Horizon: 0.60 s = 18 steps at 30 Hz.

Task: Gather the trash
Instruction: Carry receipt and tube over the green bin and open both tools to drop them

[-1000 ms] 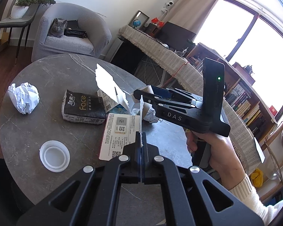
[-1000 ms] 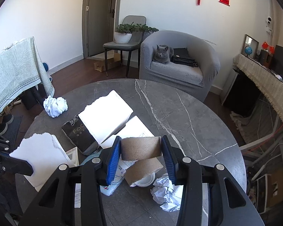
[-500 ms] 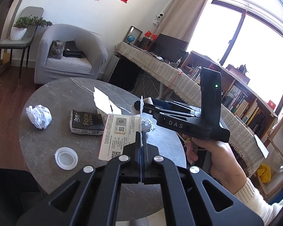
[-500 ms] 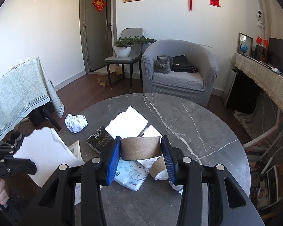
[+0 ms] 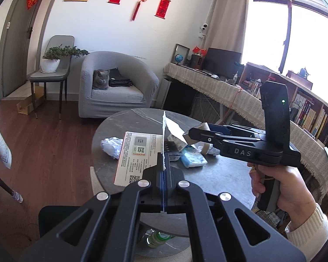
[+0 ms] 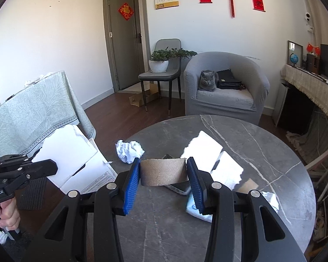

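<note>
Fingers of the left gripper (image 5: pixel 164 170) are clamped on a white torn card (image 5: pixel 164 139); the right gripper (image 6: pixel 164 174) pinches a brown cardboard piece (image 6: pixel 163 172), both raised above the worktop (image 6: pixel 262 152), where a crumpled paper ball (image 6: pixel 129 150) lies near its left edge.

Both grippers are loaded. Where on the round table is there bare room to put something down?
The table's far rim toward the armchair is bare, as is the near edge below the right gripper. The middle is crowded: crumpled paper ball, torn white sheets, tissue packs.
</note>
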### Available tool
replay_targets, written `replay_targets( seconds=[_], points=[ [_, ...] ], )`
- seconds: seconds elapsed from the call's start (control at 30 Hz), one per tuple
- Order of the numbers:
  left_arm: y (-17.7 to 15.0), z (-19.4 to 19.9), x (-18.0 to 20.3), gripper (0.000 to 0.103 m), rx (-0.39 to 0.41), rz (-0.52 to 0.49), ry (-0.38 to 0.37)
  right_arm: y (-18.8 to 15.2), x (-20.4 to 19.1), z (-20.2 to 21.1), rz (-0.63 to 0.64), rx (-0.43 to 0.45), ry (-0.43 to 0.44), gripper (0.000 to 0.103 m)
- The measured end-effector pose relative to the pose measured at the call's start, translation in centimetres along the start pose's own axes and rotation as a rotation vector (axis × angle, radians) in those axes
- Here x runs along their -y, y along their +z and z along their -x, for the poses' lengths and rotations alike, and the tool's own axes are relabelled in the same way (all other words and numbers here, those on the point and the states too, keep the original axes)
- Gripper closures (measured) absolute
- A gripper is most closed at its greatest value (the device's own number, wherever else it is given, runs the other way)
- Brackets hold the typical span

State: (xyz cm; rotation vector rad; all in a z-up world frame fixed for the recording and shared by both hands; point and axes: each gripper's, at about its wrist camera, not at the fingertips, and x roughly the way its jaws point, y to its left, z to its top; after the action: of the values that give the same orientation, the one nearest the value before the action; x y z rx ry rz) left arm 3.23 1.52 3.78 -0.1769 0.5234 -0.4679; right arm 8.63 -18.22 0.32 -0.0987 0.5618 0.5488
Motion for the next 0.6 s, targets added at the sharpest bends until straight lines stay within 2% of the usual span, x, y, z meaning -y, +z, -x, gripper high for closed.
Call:
replay_targets(
  seconds=[0.2,0.3,0.6],
  points=[
    [0.0,2.3,-4.8,0.102,0.01,0.038,0.097,1.0,-4.1,-2.5,-0.001,0.003,0.077,0.06],
    [-0.9,2.8,-7.4,0.102,-0.023,0.06,0.159,1.2,-6.4,-3.8,0.021,-0.014,0.103,0.06],
    [-4.2,4.2,-14.1,0.102,-0.135,0.117,0.276,1.1,-12.4,-7.5,0.057,-0.072,0.184,0.06]
  ],
)
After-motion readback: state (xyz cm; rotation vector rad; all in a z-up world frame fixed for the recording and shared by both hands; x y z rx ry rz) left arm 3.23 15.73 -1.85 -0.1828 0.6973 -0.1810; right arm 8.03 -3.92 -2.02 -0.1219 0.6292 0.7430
